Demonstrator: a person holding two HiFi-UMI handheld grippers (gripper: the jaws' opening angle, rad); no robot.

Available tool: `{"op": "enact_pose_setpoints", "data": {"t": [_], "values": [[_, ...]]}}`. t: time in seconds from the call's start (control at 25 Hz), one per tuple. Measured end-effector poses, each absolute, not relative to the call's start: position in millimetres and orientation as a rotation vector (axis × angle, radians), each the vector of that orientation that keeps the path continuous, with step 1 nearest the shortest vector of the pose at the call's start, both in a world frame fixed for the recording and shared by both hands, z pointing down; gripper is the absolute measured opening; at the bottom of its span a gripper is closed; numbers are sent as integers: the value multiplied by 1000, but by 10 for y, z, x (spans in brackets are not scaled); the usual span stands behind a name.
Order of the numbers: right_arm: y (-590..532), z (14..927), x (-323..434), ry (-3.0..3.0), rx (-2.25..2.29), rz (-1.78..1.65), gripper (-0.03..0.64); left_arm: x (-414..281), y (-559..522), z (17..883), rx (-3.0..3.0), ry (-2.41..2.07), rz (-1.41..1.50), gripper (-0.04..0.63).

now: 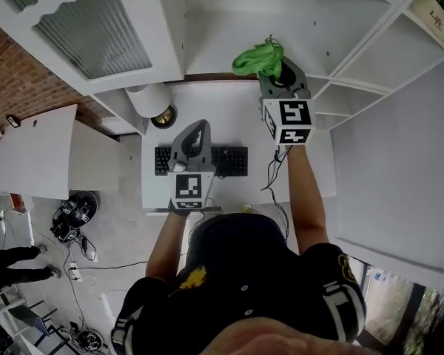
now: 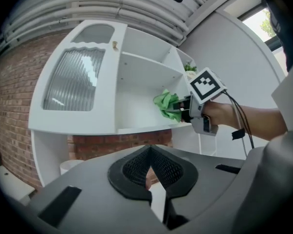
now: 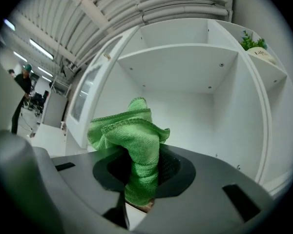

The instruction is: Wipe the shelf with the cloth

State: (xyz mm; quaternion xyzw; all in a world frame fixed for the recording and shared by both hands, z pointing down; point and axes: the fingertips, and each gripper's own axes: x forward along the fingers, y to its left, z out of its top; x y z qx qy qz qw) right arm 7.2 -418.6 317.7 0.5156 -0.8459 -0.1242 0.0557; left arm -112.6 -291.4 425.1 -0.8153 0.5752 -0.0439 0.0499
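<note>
Right gripper [image 3: 139,179] jaws were clamped on the crumpled green microfibre cloth [image 3: 129,135], with the white cabinet shelf [image 3: 180,65] just ahead of them. Left gripper [image 2: 150,174] jaws were together, empty. Approach step, judging by this; next the cloth needed contact with the board, then a sweep.

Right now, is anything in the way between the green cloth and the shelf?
Nothing visible. The right gripper holds the cloth up to the open shelf, with no object between them.

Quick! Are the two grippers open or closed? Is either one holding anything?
Left hand-held gripper: closed, holding nothing.
Right hand-held gripper: closed on the green cloth.
</note>
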Motion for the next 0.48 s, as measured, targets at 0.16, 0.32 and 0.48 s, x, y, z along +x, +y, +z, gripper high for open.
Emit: {"op": "enact_pose_setpoints", "data": {"t": [0.16, 0.32, 0.48], "values": [[-3919, 3269, -180, -2712, 1465, -333, 89, -1386, -2860, 4217, -2421, 1833, -121, 18], [-3688, 3432, -166, -2761, 1400, -322, 89, -1488, -2772, 4244, -2403, 1867, -120, 18], [-3479, 3660, -73, -2776, 1400, -238, 89, -1541, -2652, 4304, -2423, 1839, -111, 18]]}}
